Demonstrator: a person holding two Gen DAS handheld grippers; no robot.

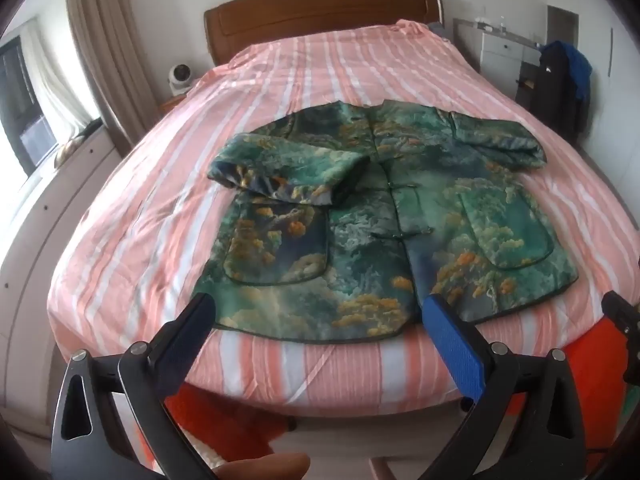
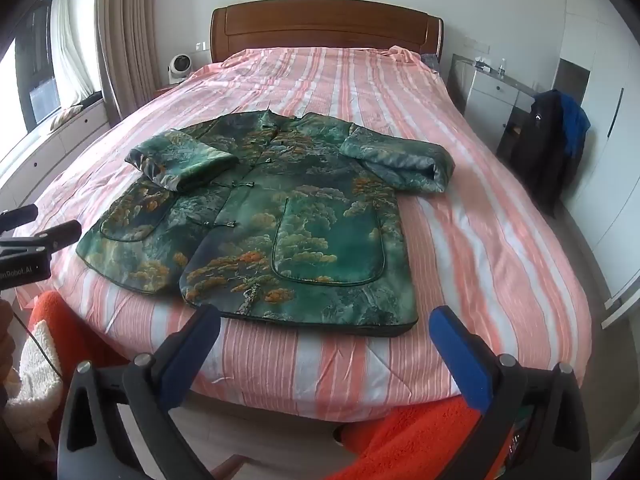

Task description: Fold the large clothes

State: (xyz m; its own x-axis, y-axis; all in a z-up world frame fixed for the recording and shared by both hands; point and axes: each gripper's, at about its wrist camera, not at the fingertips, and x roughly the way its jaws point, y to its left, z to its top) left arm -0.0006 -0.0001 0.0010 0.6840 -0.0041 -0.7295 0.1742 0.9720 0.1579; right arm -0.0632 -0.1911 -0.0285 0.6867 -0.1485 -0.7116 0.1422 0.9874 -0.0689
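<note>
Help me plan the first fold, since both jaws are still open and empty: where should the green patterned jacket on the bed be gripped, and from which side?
Probably the near hem of the jacket, one gripper at each bottom corner, coming in from the foot of the bed. The hem lies flat at the edge closest to both grippers, left gripper and right gripper, with both sleeves already folded in.

Bed (image 2: 480, 264) with pink-and-white striped cover, wooden headboard (image 2: 326, 26) against the wall. Small white fan (image 2: 179, 67) left of headboard. Beige curtain (image 2: 124, 32) by the window (image 1: 20, 100). White drawer unit (image 2: 494, 92) on the right, dark and blue clothes (image 2: 558, 136) hanging beside it.
</note>
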